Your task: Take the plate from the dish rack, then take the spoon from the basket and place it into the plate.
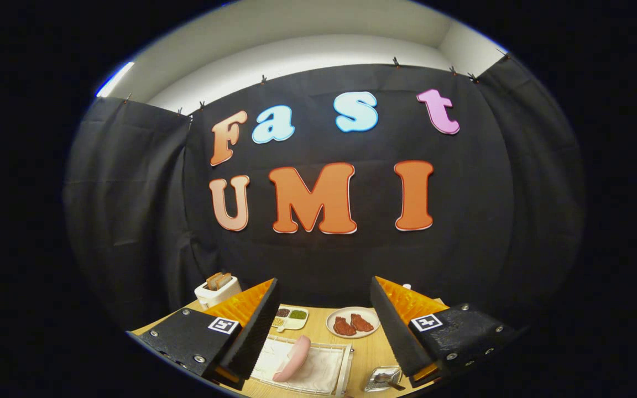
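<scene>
My gripper is open and held above the wooden table, with nothing between its fingers. Below and between the fingers stands a white wire dish rack lined with a white cloth. A pink plate leans in the rack, seen nearly edge-on. Just inside the right finger sits a small shiny metal basket with a spoon in it. The fingers are well apart from both the plate and the spoon.
Beyond the rack, a white plate carries two brown meat slices. A divided white dish holds beans. A white toaster with bread stands at the far left, behind the left finger. The black cloth wall closes off the table's far side.
</scene>
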